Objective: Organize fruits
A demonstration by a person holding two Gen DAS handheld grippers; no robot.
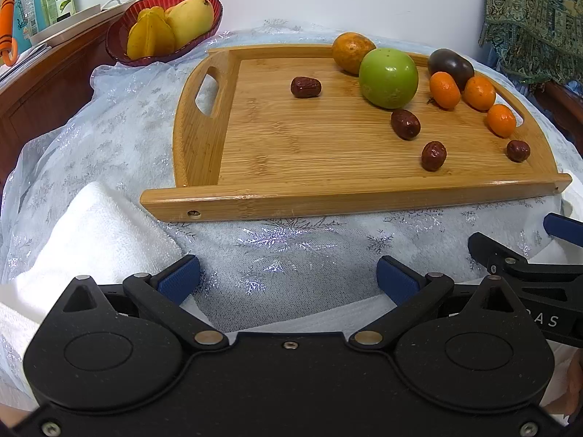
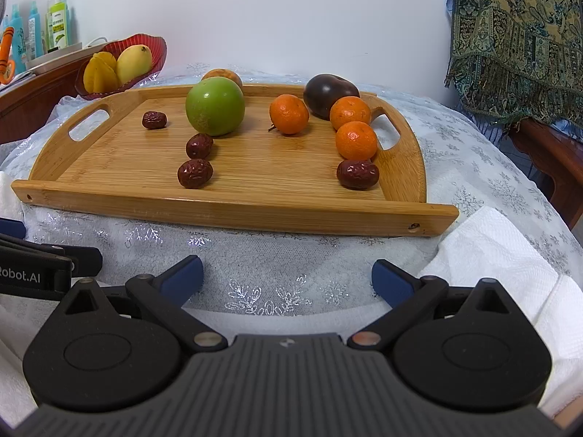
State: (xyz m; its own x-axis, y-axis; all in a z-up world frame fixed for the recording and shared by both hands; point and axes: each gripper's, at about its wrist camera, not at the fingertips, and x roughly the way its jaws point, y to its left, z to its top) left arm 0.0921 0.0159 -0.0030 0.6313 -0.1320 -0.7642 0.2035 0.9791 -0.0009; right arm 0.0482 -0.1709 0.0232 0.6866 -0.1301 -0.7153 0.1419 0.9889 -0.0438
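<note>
Currently both my left gripper (image 1: 288,278) and right gripper (image 2: 288,276) hang spread wide and empty, short of the wooden tray (image 2: 233,215). Scattered fruit sits there: dates (image 2: 195,173) look light and wrinkled; tangerines (image 2: 356,140) soft, so squeeze across the middle. The green apple (image 2: 215,105) looks firm, smooth, probably slippery.

Open wood on the tray's (image 2: 226,215) left half; green apple (image 2: 215,105) and dates crowding the right.
</note>
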